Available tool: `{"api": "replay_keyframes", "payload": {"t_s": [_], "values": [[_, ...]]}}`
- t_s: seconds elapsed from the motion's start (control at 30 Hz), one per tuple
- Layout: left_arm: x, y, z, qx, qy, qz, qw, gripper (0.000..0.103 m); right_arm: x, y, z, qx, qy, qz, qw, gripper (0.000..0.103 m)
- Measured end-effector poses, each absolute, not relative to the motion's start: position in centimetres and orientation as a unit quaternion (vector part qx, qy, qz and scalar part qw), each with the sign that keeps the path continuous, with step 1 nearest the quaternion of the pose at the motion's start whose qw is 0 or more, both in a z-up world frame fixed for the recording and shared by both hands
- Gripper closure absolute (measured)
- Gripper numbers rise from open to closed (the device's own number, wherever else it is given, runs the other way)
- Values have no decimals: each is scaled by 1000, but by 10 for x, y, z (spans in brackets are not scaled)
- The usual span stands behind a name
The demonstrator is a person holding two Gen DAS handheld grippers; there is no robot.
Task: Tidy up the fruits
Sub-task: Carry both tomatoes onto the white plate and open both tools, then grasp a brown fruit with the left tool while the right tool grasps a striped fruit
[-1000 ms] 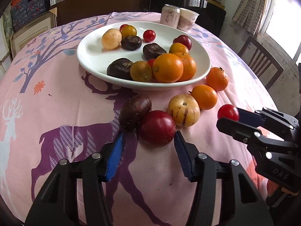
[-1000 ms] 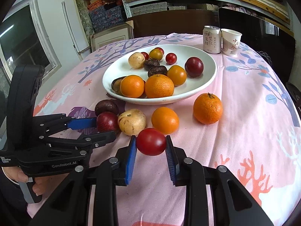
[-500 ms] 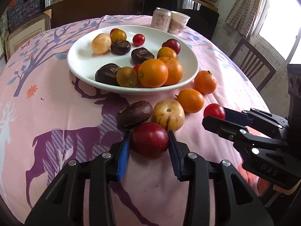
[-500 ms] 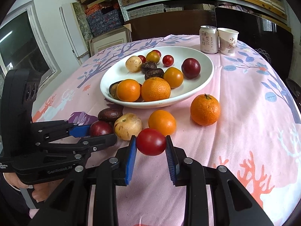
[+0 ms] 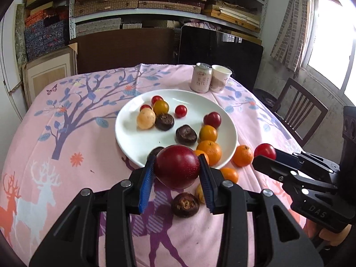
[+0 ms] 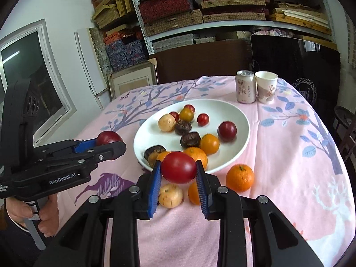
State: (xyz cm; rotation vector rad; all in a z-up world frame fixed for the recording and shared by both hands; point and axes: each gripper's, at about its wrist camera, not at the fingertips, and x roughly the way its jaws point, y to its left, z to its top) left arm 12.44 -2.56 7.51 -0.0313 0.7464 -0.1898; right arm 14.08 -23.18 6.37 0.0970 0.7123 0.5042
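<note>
Fruit gripped in both grippers, lifted above the counter near the white plate.

Left wrist view: the left gripper [image 5: 176, 170] points toward the plate [image 5: 131, 138], level, its fingers [image 5: 146, 178] pressed on either side of a dark red plum [image 5: 177, 166] held clear of the pink cloth. Beneath it lie a dark brown fruit [image 5: 185, 204] and an orange [image 5: 229, 174]. The right gripper [image 5: 265, 155] reaches in from the right, clasping a red tomato [image 5: 264, 151].

Right wrist view: the right gripper [image 6: 178, 178] aims at the plate [image 6: 240, 138], fingers [image 6: 154, 187] clamped on the red tomato [image 6: 178, 167] above a pale yellow fruit [image 6: 170, 195]. The left gripper [image 6: 106, 143] comes in from the left with the plum [image 6: 109, 138]; a hand [image 6: 29, 213] wraps its handle.
</note>
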Motion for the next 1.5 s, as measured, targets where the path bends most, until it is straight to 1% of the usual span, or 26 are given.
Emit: {"api": "replay_keyframes", "payload": {"t_s": [0.1,0.17,0.3,0.47,0.5,0.53,0.57,0.6,0.63,0.77,0.8,0.83,0.87,0.9,1.17,1.3,1.5], "values": [[145,-24,79,-22,363,-87,928,65,162,-223,73,52,342,243,906,71],[163,-23,73,-31,376,-75,923,65,180,-213,70,57,352,245,902,71],[190,-19,50,-45,406,-55,911,65,212,-201,52,81,392,245,883,71],[202,-14,23,-51,433,-40,899,65,232,-198,33,99,412,230,876,70],[203,-13,20,-55,435,-36,898,64,233,-197,31,98,413,227,877,66],[204,-12,20,-58,433,-30,899,53,234,-196,30,97,415,228,875,62],[203,-9,20,-61,429,-20,901,47,233,-197,29,97,414,226,876,60],[202,-6,23,-67,421,-17,905,35,232,-198,29,96,411,222,879,60],[200,-3,25,-73,413,-17,908,28,231,-200,29,96,409,222,880,60],[191,0,36,-84,401,-25,912,26,222,-214,33,106,404,221,881,60],[187,-1,39,-80,398,-27,914,23,219,-219,34,108,403,221,882,60],[184,-3,40,-76,395,-27,915,20,215,-224,35,110,401,221,882,58],[179,-4,42,-71,392,-27,917,19,211,-229,36,113,401,220,882,53],[175,-5,43,-67,391,-26,918,18,207,-233,36,114,400,220,882,50],[143,-8,35,-51,397,-33,916,13,163,-248,26,70,415,234,876,49],[131,-5,25,-36,400,-28,915,12,141,-233,14,19,430,256,866,49],[128,11,16,-58,413,-30,908,12,128,-198,-6,-46,453,269,849,49]]}}
